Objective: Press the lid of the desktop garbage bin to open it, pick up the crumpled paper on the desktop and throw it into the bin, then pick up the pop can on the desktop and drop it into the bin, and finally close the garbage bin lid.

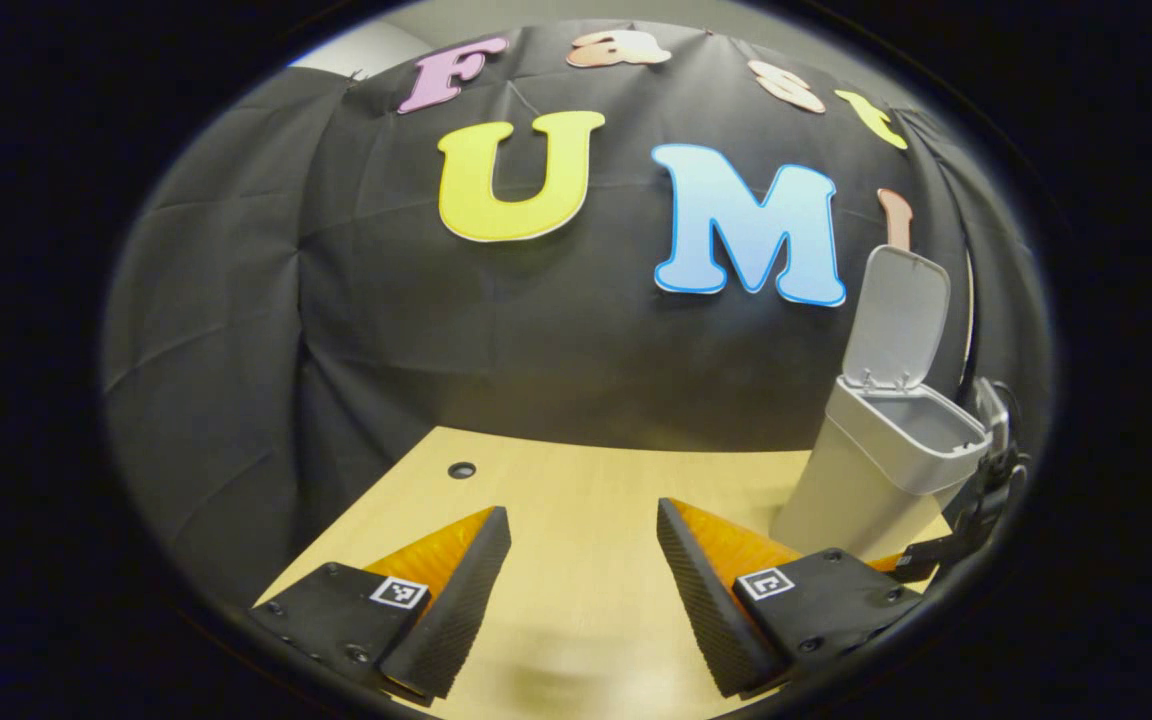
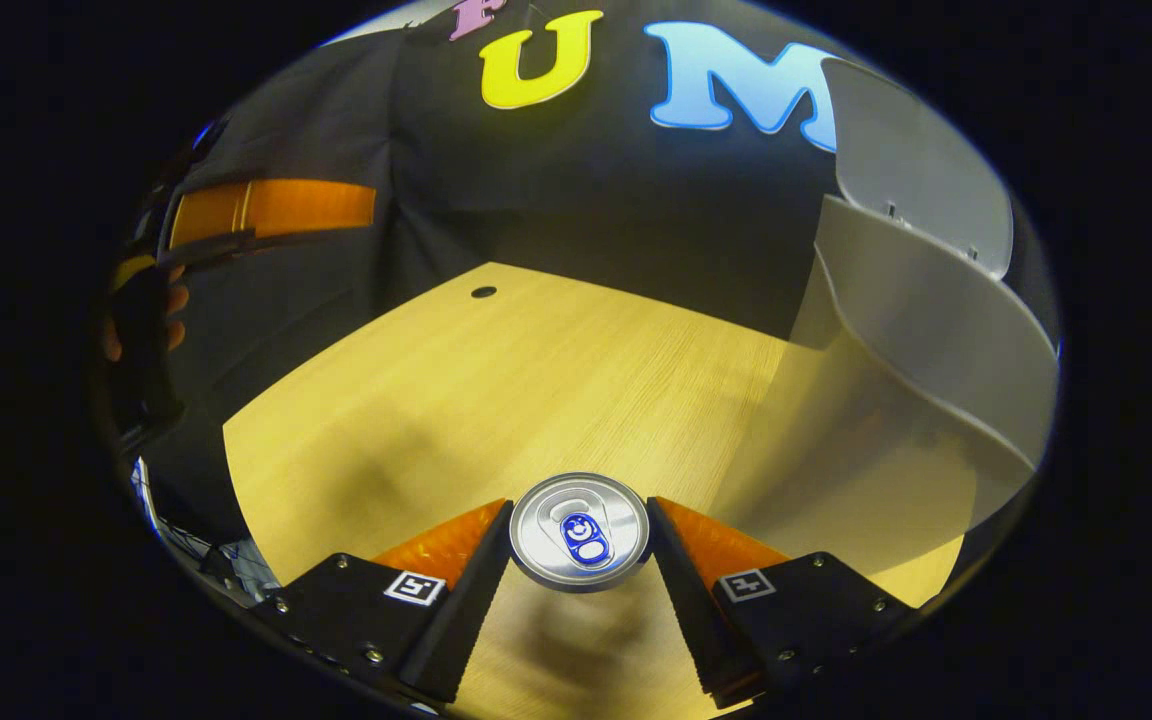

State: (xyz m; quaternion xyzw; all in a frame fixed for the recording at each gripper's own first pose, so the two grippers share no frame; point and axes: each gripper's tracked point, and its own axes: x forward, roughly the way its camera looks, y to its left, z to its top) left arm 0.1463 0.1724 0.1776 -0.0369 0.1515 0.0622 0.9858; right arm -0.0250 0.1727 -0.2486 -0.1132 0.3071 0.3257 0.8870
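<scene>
**Inspector:** Start with the garbage bin (image 1: 876,470).

**Assistant:** It stands upright on the bench (image 1: 576,500), to the right in the left gripper view. Its lid (image 1: 898,310) is swung up on the rear hinge and the mouth is open. From this angle the inside shows a bare grey wall; whether anything lies at the bottom I cannot tell. In the right gripper view the bin (image 2: 896,400) looms close on the right, lid (image 2: 921,165) raised.

**Inspector:** The pop can?

**Assistant:** The pop can (image 2: 580,530) is upright, seen from above, between the right tongs (image 2: 580,545). Both fingers appear to press on its sides. Whether its base rests on the bench (image 2: 536,380) I cannot tell.

**Inspector:** The left tongs?

**Assistant:** The left tongs (image 1: 584,560) are spread wide above the bench with nothing between them.

**Inspector:** Any legible writing?

**Assistant:** None on the can top or the bin. Square coded markers (image 2: 414,587) sit on the tong mounts.

**Inspector:** Differences between views?

**Assistant:** The right gripper view catches the other gripper (image 2: 266,208) at far left with a hand (image 2: 141,315) holding it. The left gripper view shows a dark piece of the right-hand device (image 1: 986,480) beside the bin. A round hole (image 1: 461,469) in the bench appears in both.
</scene>
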